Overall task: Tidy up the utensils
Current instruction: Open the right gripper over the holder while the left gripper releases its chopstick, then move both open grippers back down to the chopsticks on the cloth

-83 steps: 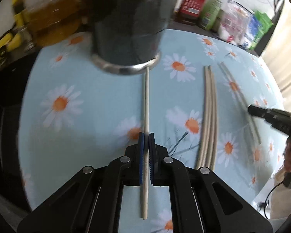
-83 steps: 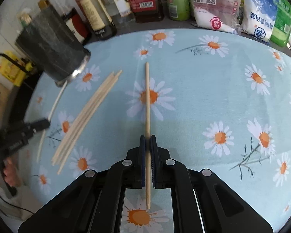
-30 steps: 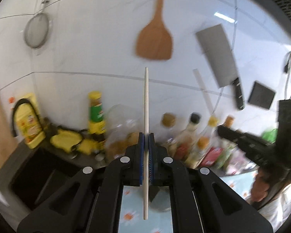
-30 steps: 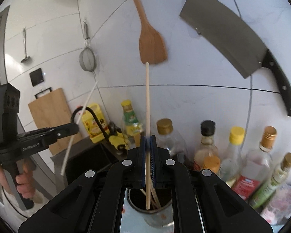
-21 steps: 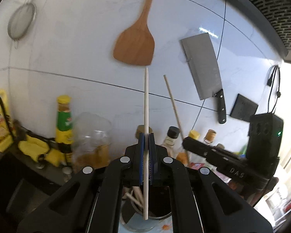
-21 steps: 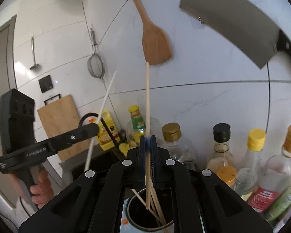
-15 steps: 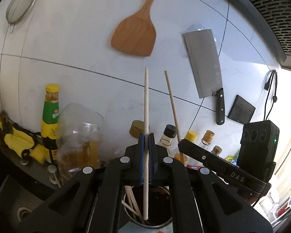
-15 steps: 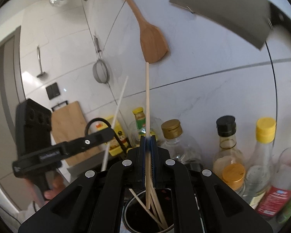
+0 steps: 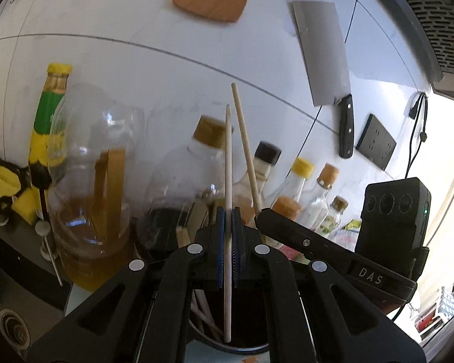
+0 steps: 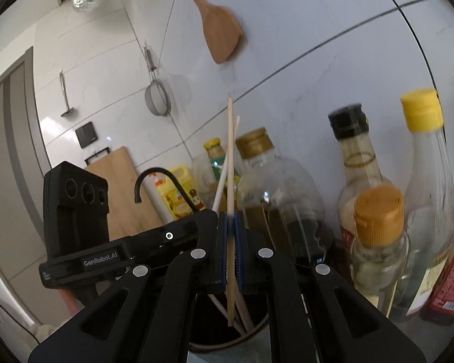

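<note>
My left gripper (image 9: 228, 211) is shut on a pale chopstick (image 9: 228, 157) held upright, its lower end over the mouth of the dark metal utensil holder (image 9: 242, 346). My right gripper (image 10: 231, 216) is shut on a tan wooden chopstick (image 10: 230, 151), also upright, its lower end inside the holder (image 10: 257, 332). Other chopsticks (image 10: 245, 320) lean inside the holder. In the left wrist view the right gripper (image 9: 302, 242) sits just right of mine with its tan chopstick (image 9: 245, 145). In the right wrist view the left gripper (image 10: 166, 236) and its pale chopstick (image 10: 224, 175) are just to the left.
Sauce and oil bottles (image 10: 375, 242) crowd the counter behind and right of the holder; a large oil jug (image 9: 87, 187) stands to its left. A wooden spatula (image 10: 218, 33), a cleaver (image 9: 324, 57) and a strainer (image 10: 156, 99) hang on the tiled wall. A cutting board (image 10: 121, 187) leans far left.
Both grippers lifted their chopsticks off the daisy tablecloth, turned them upright and came down close together over the holder. The chopstick ends now reach its mouth.
</note>
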The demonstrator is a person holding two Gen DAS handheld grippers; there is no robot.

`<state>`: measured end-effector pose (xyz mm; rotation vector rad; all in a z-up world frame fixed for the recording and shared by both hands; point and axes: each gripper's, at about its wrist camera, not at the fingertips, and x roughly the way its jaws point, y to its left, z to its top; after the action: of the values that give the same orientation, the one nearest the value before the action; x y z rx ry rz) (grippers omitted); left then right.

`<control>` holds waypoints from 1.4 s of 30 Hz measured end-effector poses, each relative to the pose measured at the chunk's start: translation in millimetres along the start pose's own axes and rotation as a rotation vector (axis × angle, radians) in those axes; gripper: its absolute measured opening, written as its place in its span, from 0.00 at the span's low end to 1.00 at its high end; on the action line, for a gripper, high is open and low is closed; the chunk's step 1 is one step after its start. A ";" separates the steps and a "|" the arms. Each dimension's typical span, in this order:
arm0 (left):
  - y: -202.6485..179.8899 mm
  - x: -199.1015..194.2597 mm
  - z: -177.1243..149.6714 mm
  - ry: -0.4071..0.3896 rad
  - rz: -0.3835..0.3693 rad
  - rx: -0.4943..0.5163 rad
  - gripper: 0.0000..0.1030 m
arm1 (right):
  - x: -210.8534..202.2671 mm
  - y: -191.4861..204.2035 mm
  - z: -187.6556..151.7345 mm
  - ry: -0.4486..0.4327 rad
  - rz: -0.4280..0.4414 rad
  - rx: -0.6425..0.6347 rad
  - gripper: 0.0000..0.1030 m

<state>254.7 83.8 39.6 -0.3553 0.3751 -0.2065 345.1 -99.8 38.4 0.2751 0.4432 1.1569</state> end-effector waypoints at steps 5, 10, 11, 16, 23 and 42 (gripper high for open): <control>-1.0 -1.3 -12.1 0.024 0.016 0.015 0.05 | -3.4 -4.4 -10.4 0.024 -0.019 0.003 0.05; -3.2 -11.4 -17.3 0.023 0.037 0.033 0.05 | -7.5 -2.5 -17.2 0.051 -0.048 -0.013 0.06; -4.0 -14.6 -17.5 0.020 0.041 0.036 0.07 | -9.0 -1.6 -17.4 0.053 -0.054 -0.016 0.08; -7.3 -25.4 -16.8 0.019 0.060 0.048 0.43 | -22.1 2.4 -13.6 0.031 -0.076 -0.034 0.09; -20.2 -46.2 -20.0 0.019 0.107 0.093 0.75 | -46.2 11.9 -6.9 -0.003 -0.111 -0.055 0.29; -10.1 -91.3 -43.7 0.071 0.176 0.057 0.94 | -97.3 66.9 -21.5 -0.039 -0.295 -0.085 0.85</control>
<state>153.1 85.3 34.6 -0.2574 0.4677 -0.0573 248.2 -164.4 67.3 0.1522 0.3849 0.8780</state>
